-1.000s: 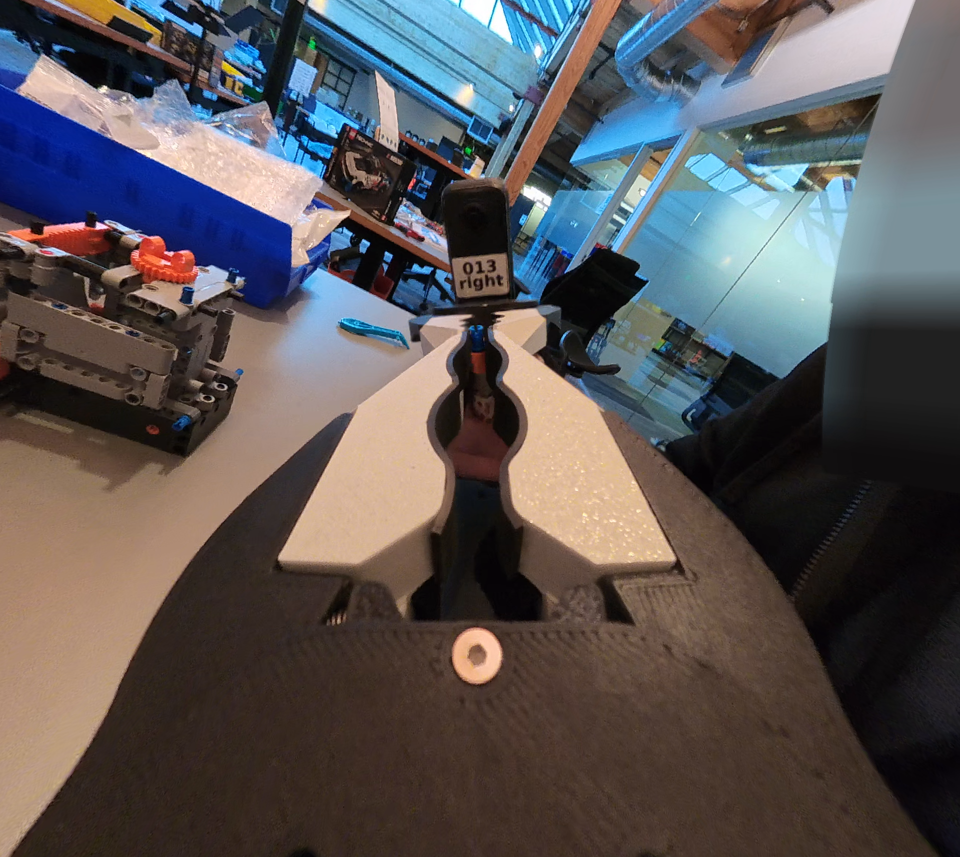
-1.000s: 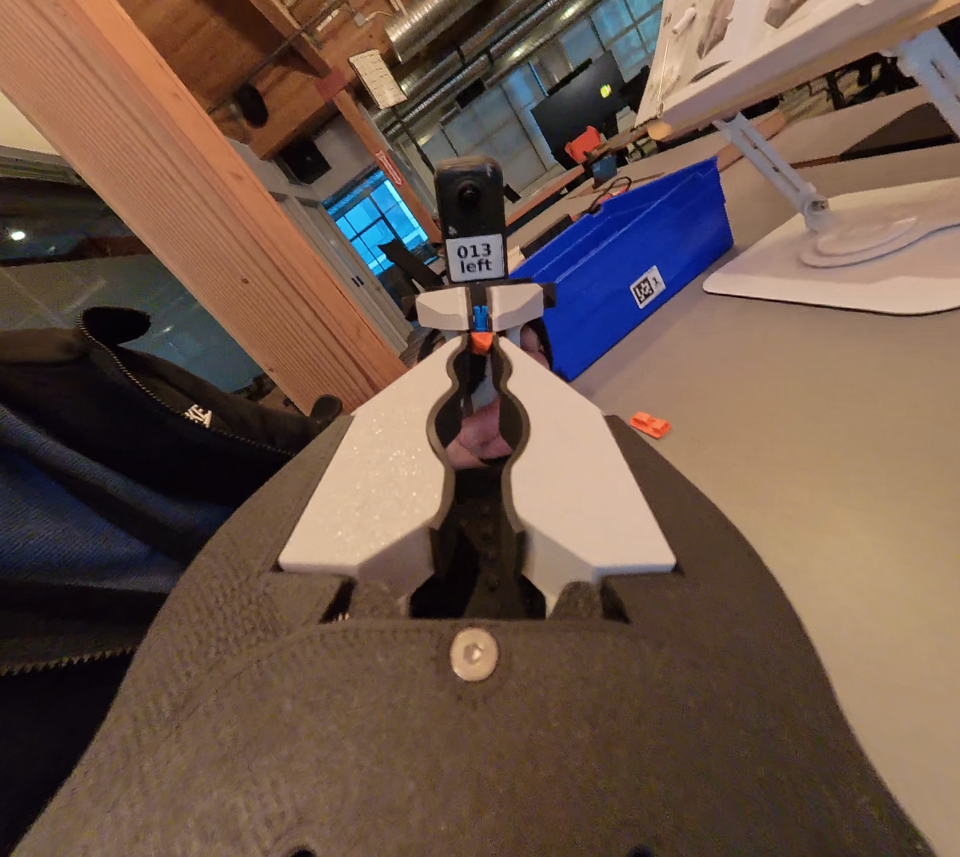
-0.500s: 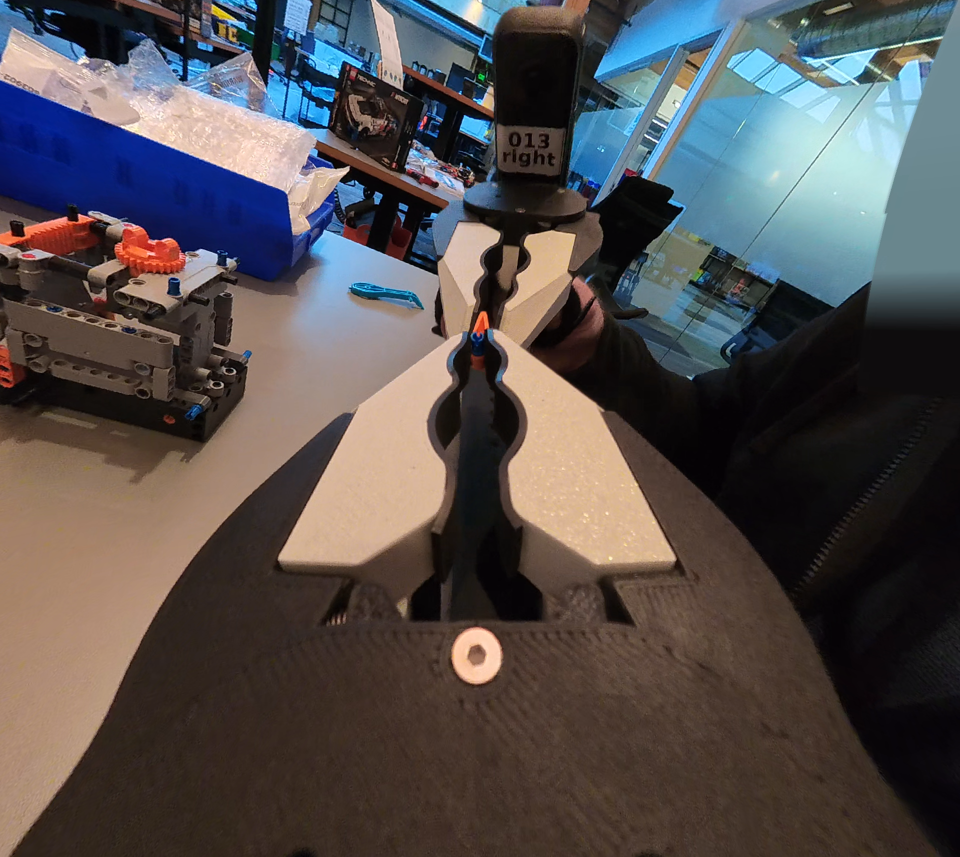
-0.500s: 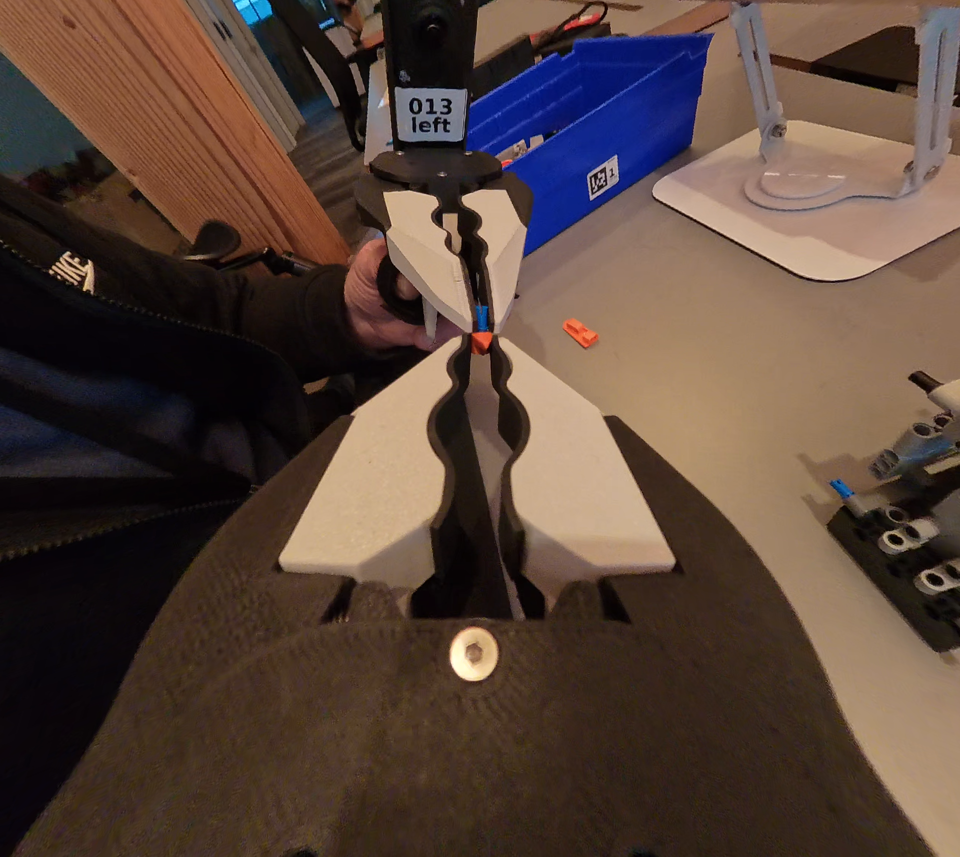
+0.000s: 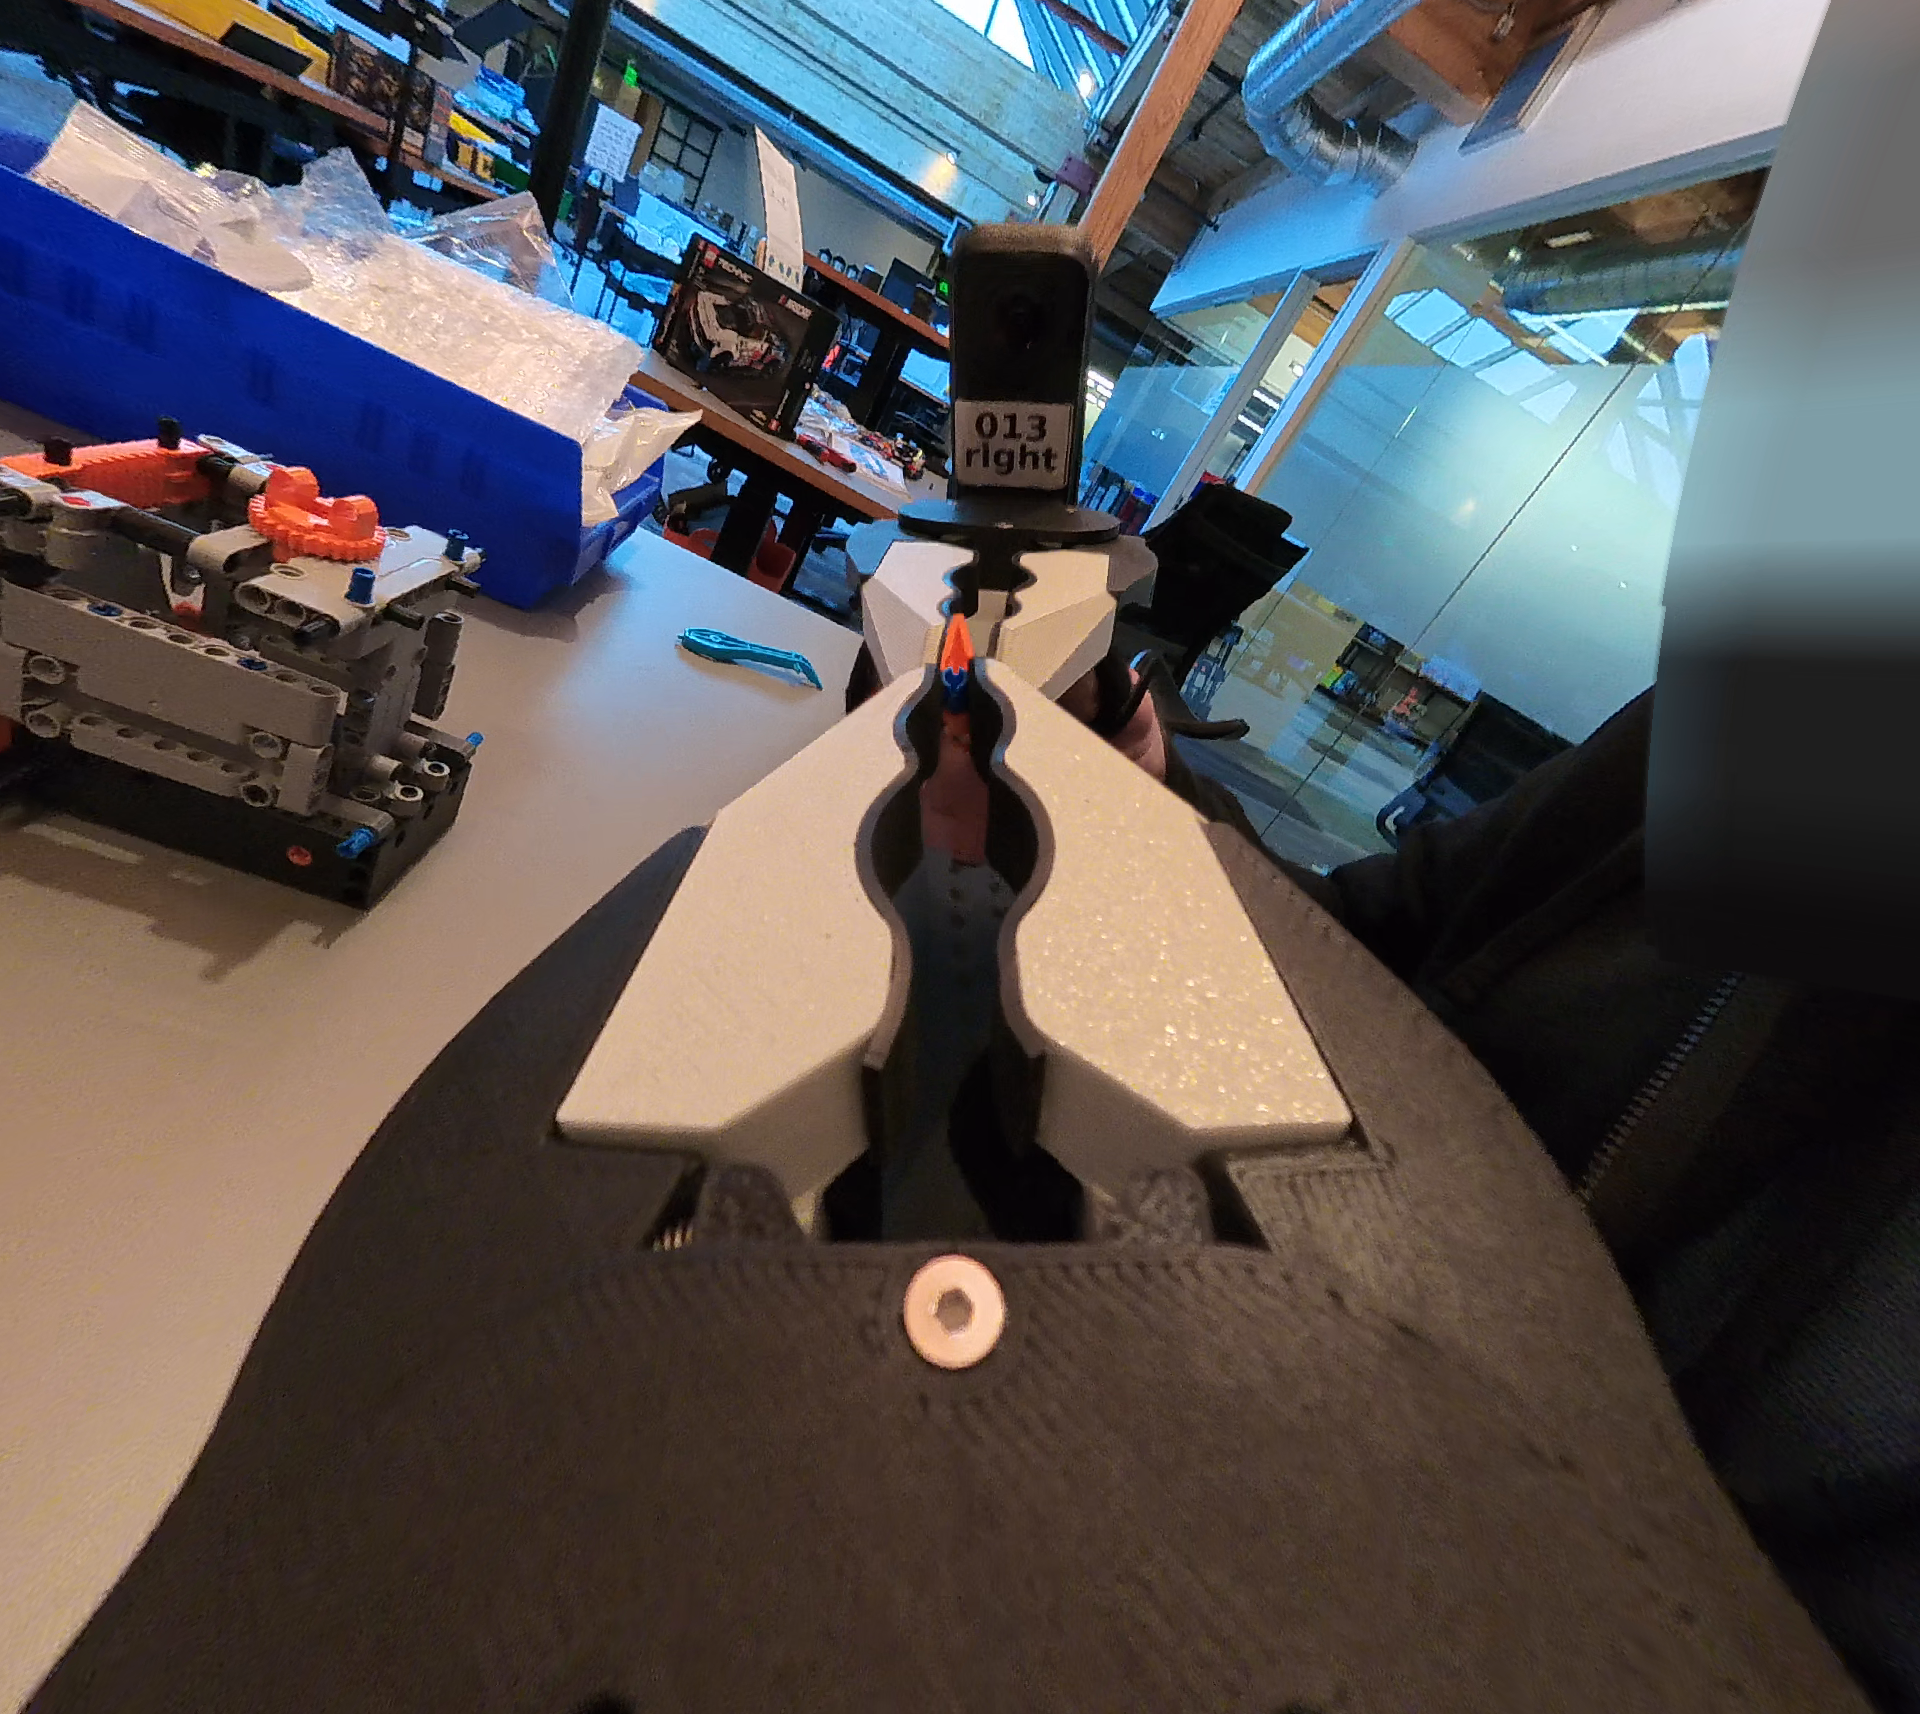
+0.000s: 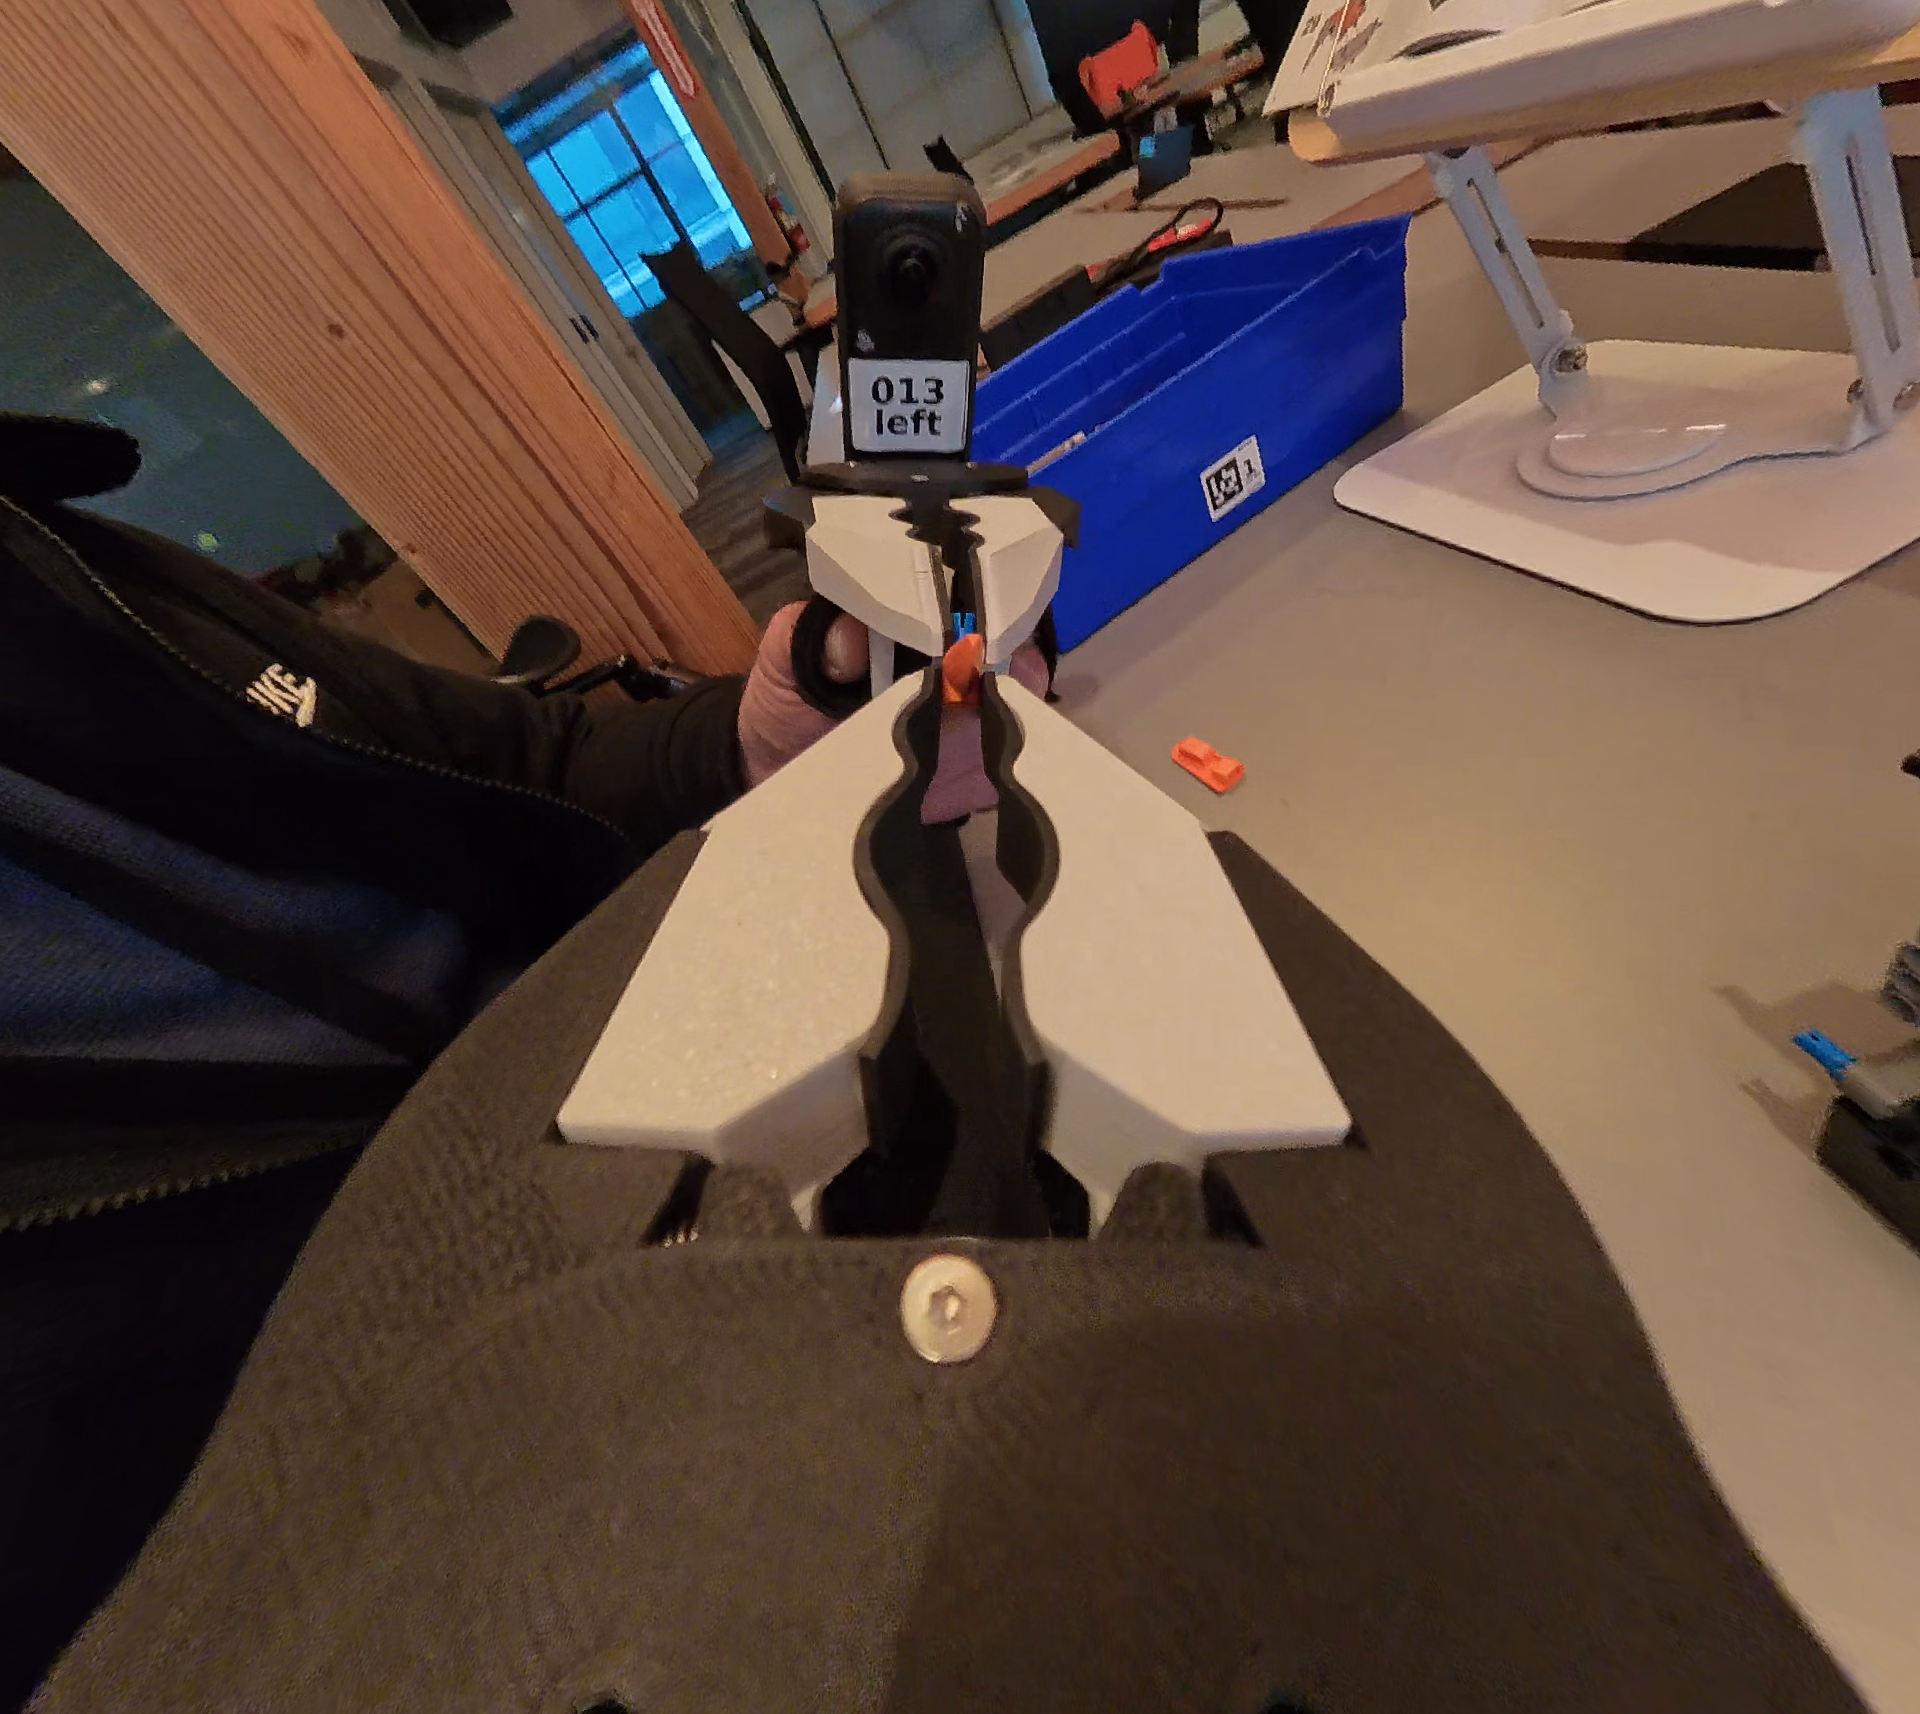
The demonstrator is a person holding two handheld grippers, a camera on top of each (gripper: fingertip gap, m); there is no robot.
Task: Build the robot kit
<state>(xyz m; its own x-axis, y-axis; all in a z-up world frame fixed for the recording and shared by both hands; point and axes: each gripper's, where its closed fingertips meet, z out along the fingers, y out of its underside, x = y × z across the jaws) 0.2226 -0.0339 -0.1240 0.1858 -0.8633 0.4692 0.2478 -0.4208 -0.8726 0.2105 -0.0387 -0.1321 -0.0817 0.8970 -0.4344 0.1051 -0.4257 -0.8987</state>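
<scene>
Two grippers meet tip to tip over a small orange and blue piece.

The orange and blue piece [image 5: 954, 662] sits pinched between the left gripper [image 5: 956, 677] and right gripper [image 6: 961, 677], both clamped on it, above the grey table [image 5: 208, 1041]; the brick model [image 5: 218, 677] lies left of it.

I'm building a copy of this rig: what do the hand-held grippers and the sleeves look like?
Each hand-held gripper, left and right, has two pale grey angular fingers with wavy black inner edges on a black textured base with a silver screw. A black camera with a white label stands on top. The sleeves are dark.
</scene>
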